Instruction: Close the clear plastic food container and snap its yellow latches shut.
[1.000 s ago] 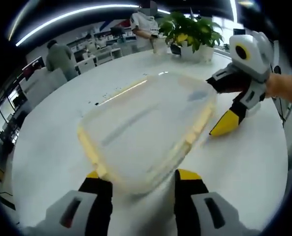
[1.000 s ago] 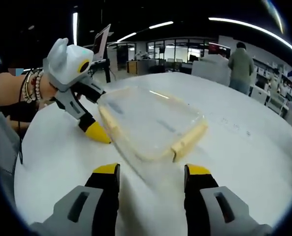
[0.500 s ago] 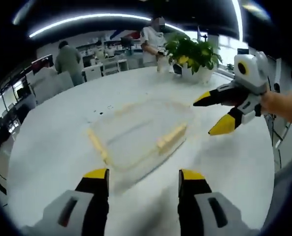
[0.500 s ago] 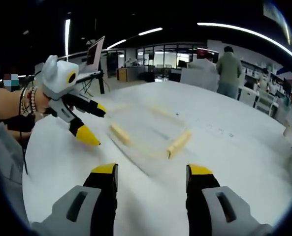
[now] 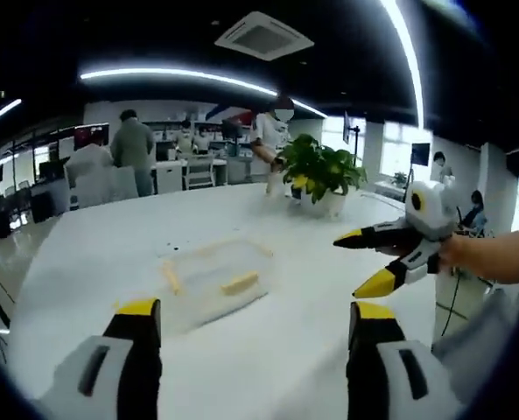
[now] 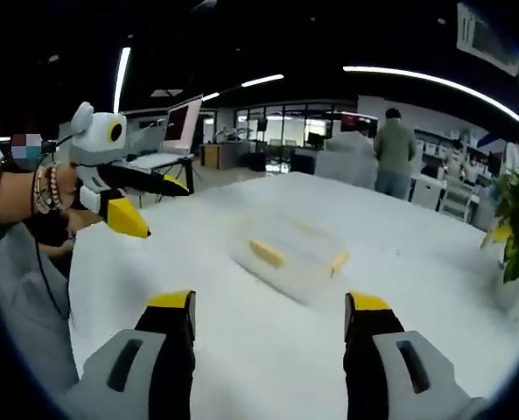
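The clear plastic food container [image 5: 213, 282] lies flat on the white table [image 5: 84, 262], well out from the table edge, with nothing touching it. In the left gripper view 2 yellow latches [image 5: 240, 283] show on it, 1 on the side nearest the camera and 1 on the side toward the table's left part. In the right gripper view the container [image 6: 292, 255] again shows 2 yellow latches [image 6: 267, 253], 1 on each visible side. The picture is too soft to tell whether the latches are snapped down.

The left claw [image 5: 250, 319] hangs above the table on the near side of the container, well apart from it, jaws spread wide with nothing between them. In the right gripper view the same claw [image 6: 138, 203] is up and to the left of the container, jaws parted, held by a hand with a beaded bracelet [image 6: 42, 188].

The right claw [image 6: 270, 315] is likewise raised on the near side of the container, jaws wide and empty. In the left gripper view it [image 5: 361, 260] stands to the right of the container, yellow tips apart.

Beyond the container a potted plant [image 5: 319, 171] stands on the far part of the table. Behind it are desks and several people [image 5: 135, 150]. A laptop [image 6: 177, 127] stands past the table's left edge.
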{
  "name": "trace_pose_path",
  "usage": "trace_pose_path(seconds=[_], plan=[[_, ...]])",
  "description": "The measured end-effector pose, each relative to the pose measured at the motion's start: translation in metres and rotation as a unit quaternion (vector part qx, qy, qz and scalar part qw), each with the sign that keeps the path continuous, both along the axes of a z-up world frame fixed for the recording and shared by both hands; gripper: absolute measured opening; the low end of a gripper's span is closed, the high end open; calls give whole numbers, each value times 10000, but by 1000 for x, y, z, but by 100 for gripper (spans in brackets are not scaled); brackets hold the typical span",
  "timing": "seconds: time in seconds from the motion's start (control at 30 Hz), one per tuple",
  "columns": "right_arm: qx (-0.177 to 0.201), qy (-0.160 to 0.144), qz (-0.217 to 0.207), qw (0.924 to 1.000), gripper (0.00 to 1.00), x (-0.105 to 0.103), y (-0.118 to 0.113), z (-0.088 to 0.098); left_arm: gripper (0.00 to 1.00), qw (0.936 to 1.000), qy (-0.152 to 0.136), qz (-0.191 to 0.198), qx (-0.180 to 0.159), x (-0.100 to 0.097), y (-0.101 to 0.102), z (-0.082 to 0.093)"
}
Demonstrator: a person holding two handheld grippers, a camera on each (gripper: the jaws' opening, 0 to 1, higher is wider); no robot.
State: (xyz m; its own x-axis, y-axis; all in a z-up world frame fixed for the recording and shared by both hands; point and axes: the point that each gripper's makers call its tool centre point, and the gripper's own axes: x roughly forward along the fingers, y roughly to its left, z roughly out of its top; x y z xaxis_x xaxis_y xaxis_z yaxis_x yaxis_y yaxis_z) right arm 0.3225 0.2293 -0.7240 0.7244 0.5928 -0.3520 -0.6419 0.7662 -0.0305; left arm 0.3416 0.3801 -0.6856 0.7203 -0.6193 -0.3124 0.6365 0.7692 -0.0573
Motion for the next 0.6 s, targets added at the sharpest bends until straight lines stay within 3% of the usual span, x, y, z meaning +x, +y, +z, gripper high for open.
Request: trace_pose_path(seconds=[0.03, 0.17, 0.37, 0.43, 0.6], plan=[[-12, -29, -44, 10000, 67, -4, -1, 2, 86, 9999, -151, -45, -26, -10, 4, 6], [49, -133, -231, 9996, 67, -25, -5, 14, 85, 9993, -303, 102, -191, -40, 24, 17], [10, -421, -510, 9978, 66, -58, -18, 35, 85, 9986, -205, 281, -394, -79, 55, 16], [134, -549, -629, 9964, 66, -71, -23, 42, 85, 9976, -292, 368, -511, -93, 67, 18], [-94, -500, -931, 9944, 66, -102, -41, 31, 83, 9966, -276, 686, -373, -118, 100, 9]])
